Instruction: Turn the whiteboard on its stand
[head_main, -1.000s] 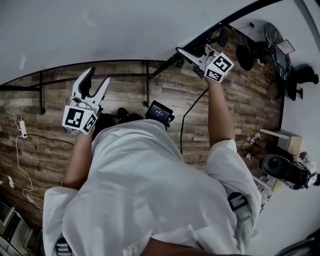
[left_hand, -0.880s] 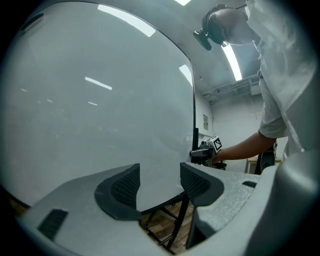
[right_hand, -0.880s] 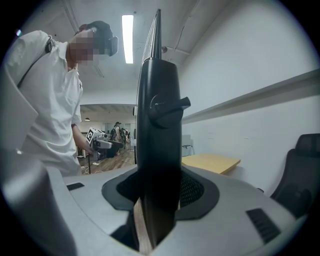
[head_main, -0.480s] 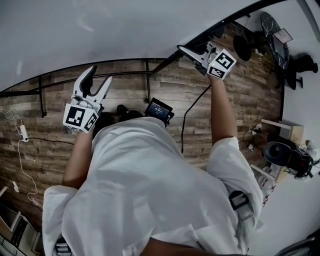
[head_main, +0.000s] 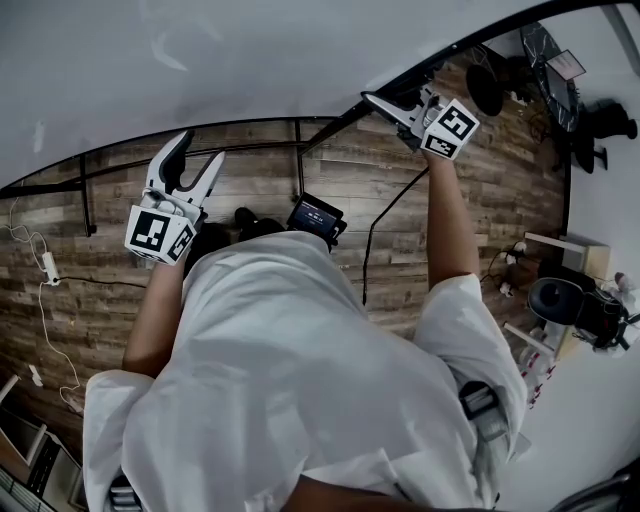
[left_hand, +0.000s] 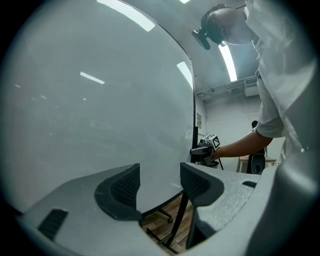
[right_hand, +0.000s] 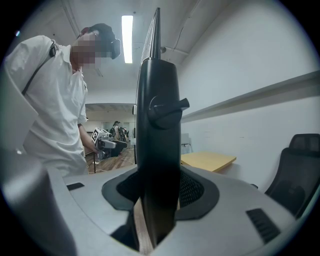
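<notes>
The whiteboard (head_main: 250, 60) is standing upright and filling the top of the head view, with its white face toward the person (head_main: 290, 390). Below the whiteboard, the black stand (head_main: 298, 170) is resting on the wood floor (head_main: 480, 200). The person is standing in front of the whiteboard's face with both arms reaching toward it.

At the whiteboard's right edge, the right gripper (head_main: 385, 100) is clamping a black post (right_hand: 157, 150). Its pads are pressing on the post's two sides, just below a knob (right_hand: 167, 107). The whiteboard's thin edge is rising above the post.

Toward the whiteboard's left, near its bottom edge, the left gripper (head_main: 198, 150) is pointing at the face. Its jaws are standing apart with nothing pressed between them. In the left gripper view the whiteboard's face and bottom edge are showing through the gap. I cannot tell whether the tips are touching the whiteboard.
</notes>
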